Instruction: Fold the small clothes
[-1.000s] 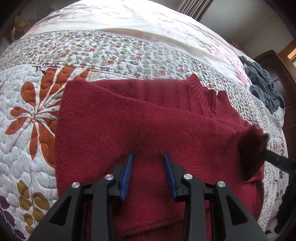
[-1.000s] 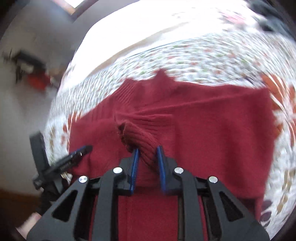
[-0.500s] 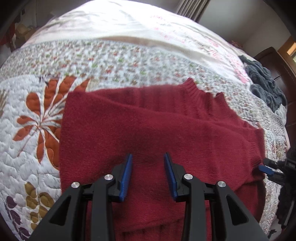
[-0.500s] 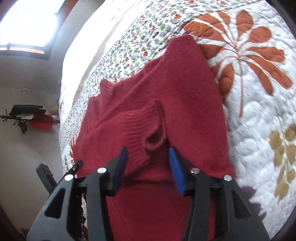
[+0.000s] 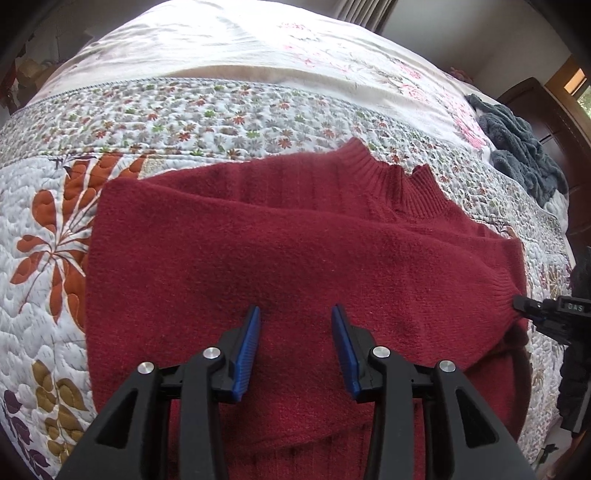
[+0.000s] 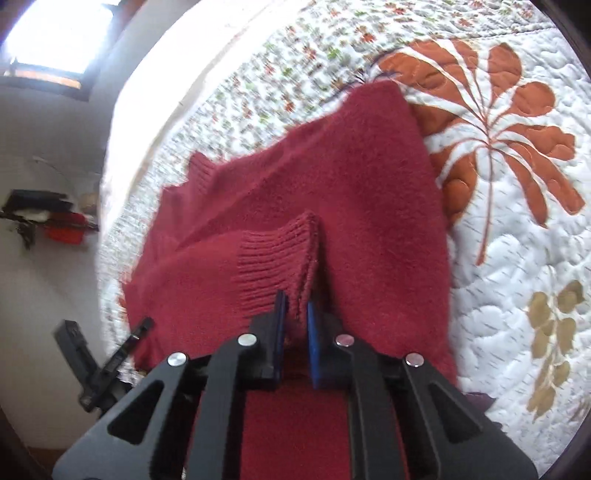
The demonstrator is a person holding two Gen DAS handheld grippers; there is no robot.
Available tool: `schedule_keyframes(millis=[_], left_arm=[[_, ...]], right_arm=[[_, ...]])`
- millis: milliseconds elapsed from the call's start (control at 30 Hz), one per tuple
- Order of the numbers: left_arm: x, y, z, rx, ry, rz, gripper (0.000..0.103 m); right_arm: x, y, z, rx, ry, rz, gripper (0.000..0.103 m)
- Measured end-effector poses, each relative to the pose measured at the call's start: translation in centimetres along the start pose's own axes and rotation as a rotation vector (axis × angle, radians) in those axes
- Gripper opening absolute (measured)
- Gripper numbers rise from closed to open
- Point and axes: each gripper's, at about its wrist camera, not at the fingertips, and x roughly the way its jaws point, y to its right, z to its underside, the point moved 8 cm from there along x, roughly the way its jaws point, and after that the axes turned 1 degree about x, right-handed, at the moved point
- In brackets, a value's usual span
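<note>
A dark red sweater (image 5: 295,236) lies spread across a bed, on a white quilt (image 5: 48,295) stitched with orange leaves and a band of small flowers. Its ribbed collar (image 5: 399,184) points toward the far side of the bed, and one sleeve is folded across the body toward the right. The left claw (image 5: 295,332) hangs just above the middle of the sweater with its blue-padded fingers (image 5: 247,343) spread apart and nothing between them. The right claw (image 6: 295,321) is closed on the ribbed cuff (image 6: 277,258) of the sleeve, the knit pinched between its blue pads and standing up in a small ridge over the sweater's body. In the left wrist view the same claw (image 5: 524,306) shows at the right edge of the sweater, with the cuff drawn into a point at its tip. In the right wrist view the other claw (image 6: 140,328) juts in at the lower left, beside the sweater's edge. A grey-blue fuzzy blanket (image 5: 517,144) lies bunched at the far right of the bed, well apart from the sweater. Beyond the bed a bright window (image 6: 55,33) sits high in a pale wall.
</note>
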Motion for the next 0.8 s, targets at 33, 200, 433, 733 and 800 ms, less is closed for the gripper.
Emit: schedule_keyframes(millis=[33, 200, 433, 733, 800], left_arm=[[0.2, 0.0, 0.0, 0.003, -0.003, -0.001, 0.04], [0.2, 0.0, 0.1, 0.007, -0.018, -0.005, 0.04], [-2.9, 3.1, -0.4, 0.067, 0.036, 0.032, 0.043], [-0.5, 3.5, 2.1, 0.123, -0.01, -0.014, 0.043], [-0.2, 3.3, 2.5, 0.142, -0.011, -0.019, 0.043]], right_arm=[[0.5, 0.1, 0.2, -0.012, -0.012, 0.033, 0.009], [1.4, -0.1, 0.5, -0.049, -0.029, 0.129, 0.012], [-2.5, -4.8, 0.8, -0.205, 0.098, 0.12, 0.017], [1.7, -4.4, 3.0, -0.283, 0.018, 0.263, 0.014], [2.7, -3.2, 3.7, -0.272, 0.0, 0.268, 0.014]])
